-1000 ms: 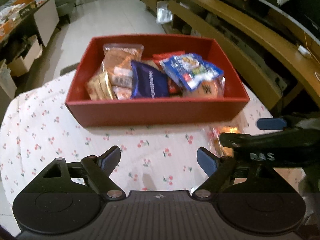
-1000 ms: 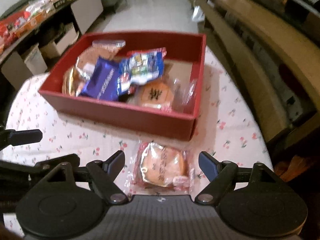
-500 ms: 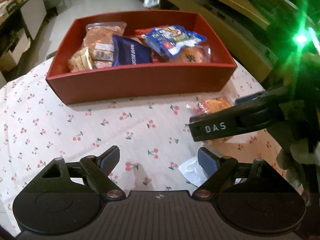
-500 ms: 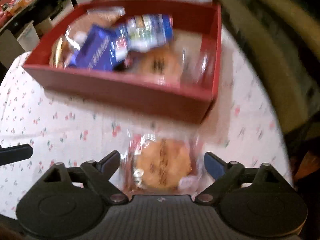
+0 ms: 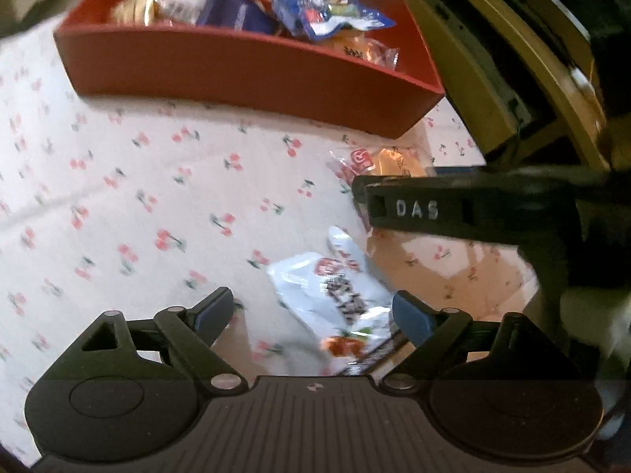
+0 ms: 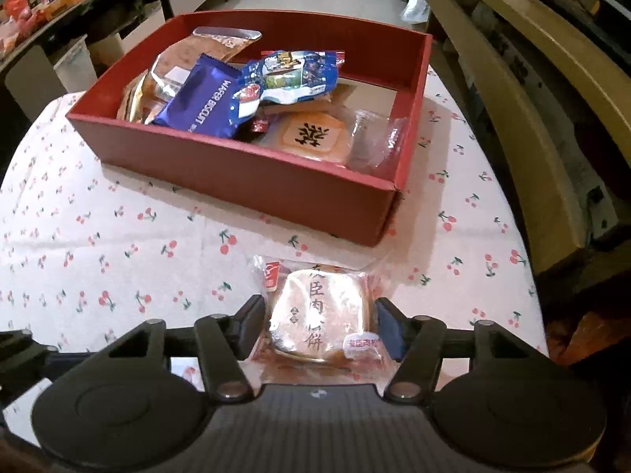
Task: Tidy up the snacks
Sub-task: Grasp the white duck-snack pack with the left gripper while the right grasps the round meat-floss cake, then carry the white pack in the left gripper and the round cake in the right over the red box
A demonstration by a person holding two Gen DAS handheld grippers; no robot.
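**Right gripper closes in on the pastry; left drops toward a second packet**

A second ago the right gripper (image 6: 319, 325) stood wide open around the wrapped pastry (image 6: 321, 315) on the cherry-print tablecloth (image 6: 118, 244). Now its jaws are closing, and the two pads sit right against the wrapper's sides. The plastic looks touched on both flanks, though I cannot say the cake inside is squeezed firmly yet. The pastry lies flat on the cloth, just in front of the near wall of the red box (image 6: 244, 181), not lifted.

The left gripper (image 5: 311, 311) has changed its view too. Where it looked across at the box before, it has tipped down over a white snack packet (image 5: 339, 295) that was barely showing at the frame's edge half a second back. Its jaws stand wide and are opening a little further. The packet lies between the fingers, slanted, nearer the right one, with nothing pressing on it.

The red box already holds several snacks: a blue wafer biscuit pack (image 6: 205, 98), a blue-and-white bag (image 6: 292, 75) and another wrapped cake (image 6: 315, 132), with bare floor at its far right corner.

My reading: two loose snacks remain outside the box, and both hands are now committed, one apiece. The right is further along; once its grip settles, the pastry should lift over the near wall.
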